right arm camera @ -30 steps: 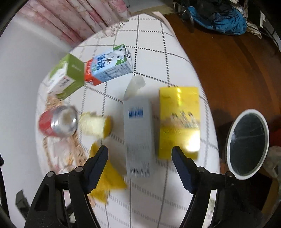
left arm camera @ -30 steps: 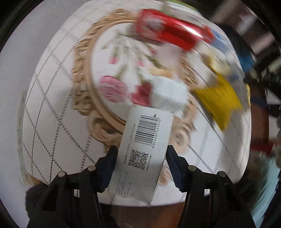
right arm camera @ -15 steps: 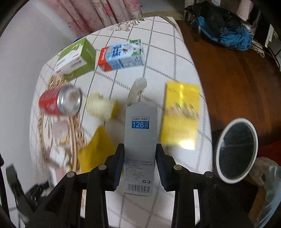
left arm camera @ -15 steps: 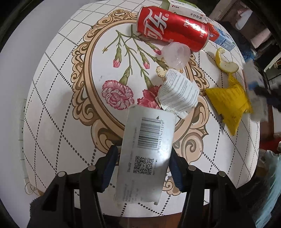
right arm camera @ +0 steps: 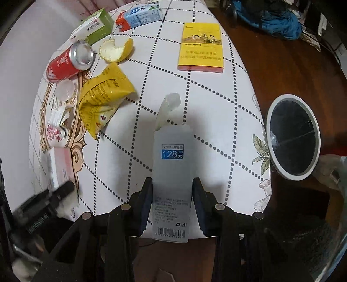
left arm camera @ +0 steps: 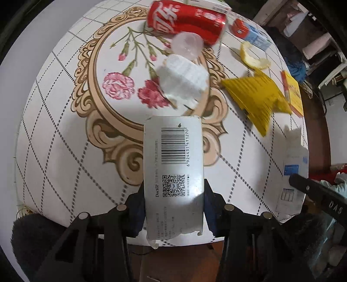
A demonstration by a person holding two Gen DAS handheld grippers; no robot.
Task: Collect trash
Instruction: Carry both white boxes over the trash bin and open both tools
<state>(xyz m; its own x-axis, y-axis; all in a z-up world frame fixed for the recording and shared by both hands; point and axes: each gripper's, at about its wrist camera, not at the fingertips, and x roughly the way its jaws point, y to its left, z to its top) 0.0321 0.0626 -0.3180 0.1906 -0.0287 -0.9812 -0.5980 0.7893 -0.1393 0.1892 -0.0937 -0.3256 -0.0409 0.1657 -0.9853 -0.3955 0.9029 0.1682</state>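
My left gripper (left arm camera: pixel 173 208) is clamped on a flat white barcoded carton (left arm camera: pixel 173 173), held just above the floral-clothed table (left arm camera: pixel 54 151); ahead of it lie crumpled white paper (left arm camera: pixel 184 80) and a red drinks can (left arm camera: pixel 186 19). My right gripper (right arm camera: pixel 171 195) pinches a pale grey price-tagged box (right arm camera: pixel 171 173). Both picks look done. Next, I judge, each load goes to the white-rimmed round bin (right arm camera: pixel 292 138) off to the right gripper's right.

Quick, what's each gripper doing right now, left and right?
Left gripper: shut on the barcode box.
Right gripper: shut on the grey 128 box.
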